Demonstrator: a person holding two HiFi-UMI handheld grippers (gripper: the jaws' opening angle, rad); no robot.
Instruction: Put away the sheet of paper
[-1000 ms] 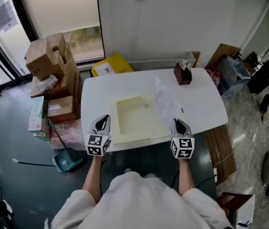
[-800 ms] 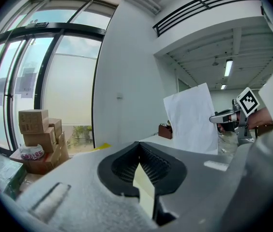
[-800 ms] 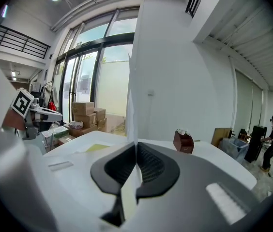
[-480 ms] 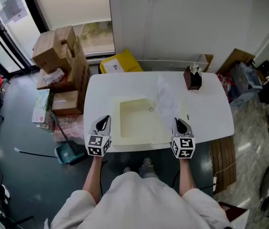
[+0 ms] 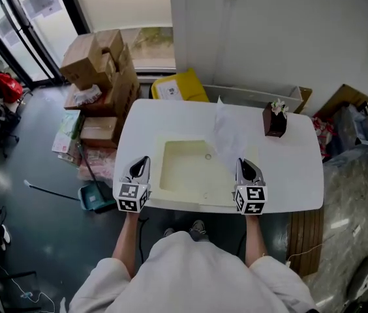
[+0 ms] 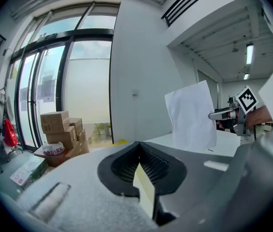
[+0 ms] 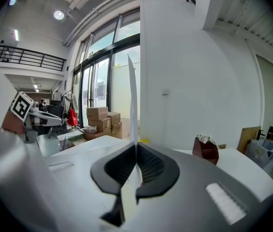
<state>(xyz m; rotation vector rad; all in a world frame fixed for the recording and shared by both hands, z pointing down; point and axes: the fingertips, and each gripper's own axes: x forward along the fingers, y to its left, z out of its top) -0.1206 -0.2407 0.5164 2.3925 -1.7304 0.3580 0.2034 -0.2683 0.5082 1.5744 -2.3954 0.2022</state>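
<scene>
A white sheet of paper (image 5: 228, 130) stands upright over the white table (image 5: 295, 168), with my right gripper (image 5: 245, 163) shut on its near edge. The right gripper view shows the sheet (image 7: 132, 100) edge-on, rising from the closed jaws (image 7: 136, 149). Just left of it a flat cream folder (image 5: 187, 168) with a small snap lies on the table. My left gripper (image 5: 143, 160) hovers at the table's near left edge, shut, touching nothing. From the left gripper view (image 6: 139, 151) the sheet (image 6: 192, 117) and the right gripper (image 6: 233, 116) appear off to the right.
A small brown holder (image 5: 275, 122) stands at the table's far right. Stacked cardboard boxes (image 5: 99, 77) and a yellow bin (image 5: 177, 87) crowd the floor on the left. A dustpan (image 5: 96, 197) lies near the table's left corner, and wooden boards (image 5: 305, 237) on the right.
The head view has shifted: table, boxes and holder now sit lower and further right in the picture. Both grippers keep their spots, and the right one still holds the upright sheet.
</scene>
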